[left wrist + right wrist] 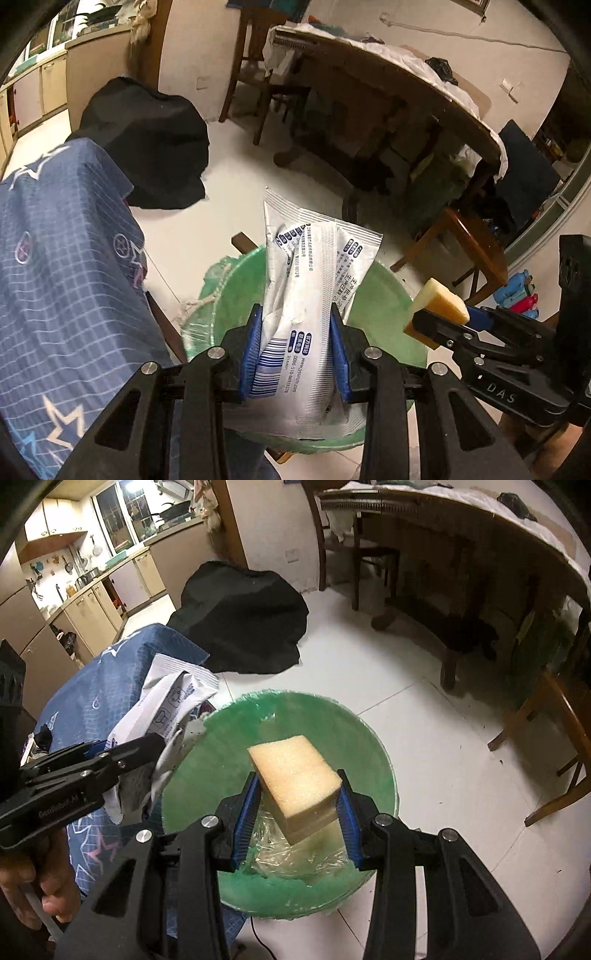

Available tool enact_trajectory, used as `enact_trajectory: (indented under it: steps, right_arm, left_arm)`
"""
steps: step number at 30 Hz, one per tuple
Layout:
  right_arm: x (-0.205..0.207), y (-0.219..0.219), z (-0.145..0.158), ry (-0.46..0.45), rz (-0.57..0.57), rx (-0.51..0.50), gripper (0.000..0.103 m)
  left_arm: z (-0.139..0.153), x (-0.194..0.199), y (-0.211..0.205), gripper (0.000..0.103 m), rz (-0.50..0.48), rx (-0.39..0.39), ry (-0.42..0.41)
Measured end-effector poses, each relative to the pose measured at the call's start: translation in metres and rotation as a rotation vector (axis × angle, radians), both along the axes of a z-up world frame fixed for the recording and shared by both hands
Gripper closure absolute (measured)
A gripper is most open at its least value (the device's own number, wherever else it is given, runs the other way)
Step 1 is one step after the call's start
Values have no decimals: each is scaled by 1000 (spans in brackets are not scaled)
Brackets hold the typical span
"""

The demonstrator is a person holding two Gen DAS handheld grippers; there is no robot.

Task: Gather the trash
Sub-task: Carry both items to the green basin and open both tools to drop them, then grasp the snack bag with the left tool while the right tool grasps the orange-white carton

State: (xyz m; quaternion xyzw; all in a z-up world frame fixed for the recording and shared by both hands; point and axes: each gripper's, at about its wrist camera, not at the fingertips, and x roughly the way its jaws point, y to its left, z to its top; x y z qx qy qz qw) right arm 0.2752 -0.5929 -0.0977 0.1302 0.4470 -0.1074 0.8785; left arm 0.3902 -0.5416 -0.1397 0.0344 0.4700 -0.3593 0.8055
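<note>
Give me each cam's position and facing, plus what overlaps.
Left wrist: sits on the left gripper, looking down along its fingers at the white wrapper it clamps over the green bin; right gripper shows at right.
Right wrist: sits on the right gripper, looking down at the sponge it holds above the bin; left gripper and the person's hand show at left.
Shared: bin, wrapper, sponge, black cloth, table.

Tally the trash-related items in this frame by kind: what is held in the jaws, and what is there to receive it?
White printed wrapper, held by the left gripper: 1
Yellow sponge block, held by the right gripper: 1
Green bag-lined bin: 1
Total: 3
</note>
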Motion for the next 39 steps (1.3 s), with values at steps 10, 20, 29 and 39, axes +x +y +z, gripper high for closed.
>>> enact_trajectory:
  steps: [10,20,29,39]
  right_arm:
    - [3,-15,-10,12,-2,20,64]
    - [-2,-24,-10,-6,-24,25,48]
    - [-18,-35,-10,-37,-46,50,47]
    - [-80,28,42,-328,1,-105,26]
  left_arm:
    - [-24,4,-8,68,5,10,29]
    - [-17,-2,3,35,32,8,6]
    - [-13,-8,14,34,49,19,-12]
    - [6,-42,59,34,-23,67,-110]
